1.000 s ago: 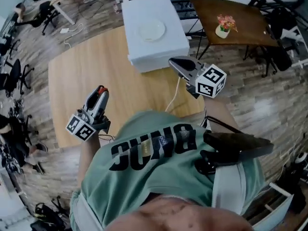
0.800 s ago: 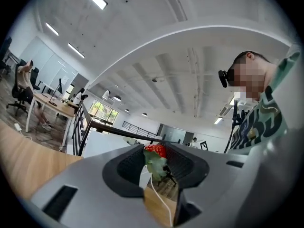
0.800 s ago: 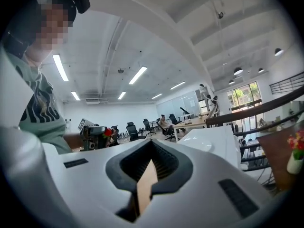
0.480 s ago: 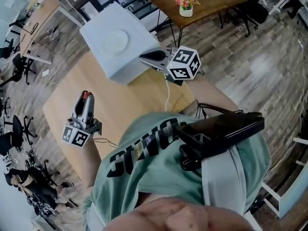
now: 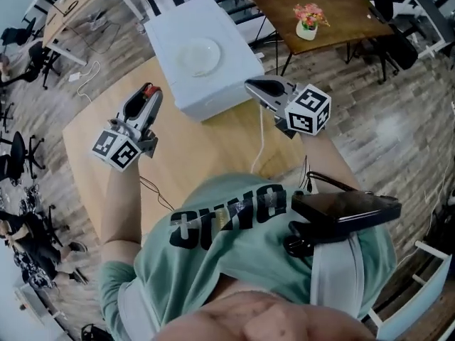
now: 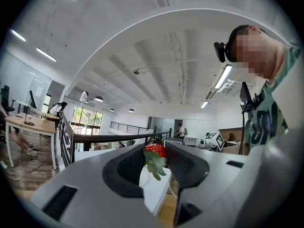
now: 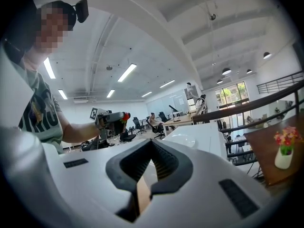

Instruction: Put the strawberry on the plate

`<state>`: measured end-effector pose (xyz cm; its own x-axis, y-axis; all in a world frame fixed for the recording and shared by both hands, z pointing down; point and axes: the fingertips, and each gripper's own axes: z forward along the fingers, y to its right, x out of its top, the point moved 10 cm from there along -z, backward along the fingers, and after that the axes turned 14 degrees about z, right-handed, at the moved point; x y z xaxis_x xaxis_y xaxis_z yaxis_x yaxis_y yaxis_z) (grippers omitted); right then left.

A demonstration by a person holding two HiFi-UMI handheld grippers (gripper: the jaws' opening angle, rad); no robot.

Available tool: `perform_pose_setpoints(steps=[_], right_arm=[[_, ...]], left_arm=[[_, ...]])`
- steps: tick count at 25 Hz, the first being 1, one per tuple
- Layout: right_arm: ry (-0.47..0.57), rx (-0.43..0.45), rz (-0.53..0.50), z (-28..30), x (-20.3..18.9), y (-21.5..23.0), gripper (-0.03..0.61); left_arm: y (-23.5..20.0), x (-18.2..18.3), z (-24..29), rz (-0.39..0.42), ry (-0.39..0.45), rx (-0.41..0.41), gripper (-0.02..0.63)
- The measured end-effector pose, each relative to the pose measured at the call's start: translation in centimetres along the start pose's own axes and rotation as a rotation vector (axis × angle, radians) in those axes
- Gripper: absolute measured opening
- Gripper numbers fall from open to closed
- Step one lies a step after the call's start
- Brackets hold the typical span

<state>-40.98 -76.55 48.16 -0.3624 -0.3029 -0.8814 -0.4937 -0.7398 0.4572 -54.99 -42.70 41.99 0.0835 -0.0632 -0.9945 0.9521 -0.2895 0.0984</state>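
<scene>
The strawberry, red with green leaves, sits pinched between my left gripper's jaws, held up over the wooden table, beside the white box bearing the plate. My right gripper hovers alongside, jaws together, empty.

The box is smooth matt white; the plate on it has a slight sheen. Under the box, the table is pale matt wood. The left gripper and right gripper are smooth pale plastic with ribbed black pads. The strawberry is glossy red.
</scene>
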Motion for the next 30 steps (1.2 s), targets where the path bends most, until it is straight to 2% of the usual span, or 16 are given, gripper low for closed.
perform_pose_setpoints(steps=[5, 9, 17, 25, 30], right_arm=[[0.025, -0.008, 0.021, 0.3, 0.1, 2.3, 0.006], [0.061, -0.010, 0.041, 0.1, 0.5, 4.0, 0.006], [0.085, -0.002, 0.026, 0.2, 1.3, 4.9, 0.006], [0.098, 0.009, 0.043, 0.6, 1.8, 6.3, 0.006], [0.103, 0.015, 0.046, 1.1, 1.9, 6.8, 0.006]], left_arm=[[-2.6, -0.1, 3.6, 0.033, -0.020, -0.015, 0.144], [-4.6, -0.9, 7.1, 0.022, -0.042, -0.030, 0.143], [-6.7, -3.0, 11.9, 0.028, -0.108, -0.039, 0.144], [-8.4, -5.5, 14.6, 0.037, -0.179, -0.025, 0.144], [-8.8, -6.8, 15.5, 0.044, -0.212, -0.043, 0.143]])
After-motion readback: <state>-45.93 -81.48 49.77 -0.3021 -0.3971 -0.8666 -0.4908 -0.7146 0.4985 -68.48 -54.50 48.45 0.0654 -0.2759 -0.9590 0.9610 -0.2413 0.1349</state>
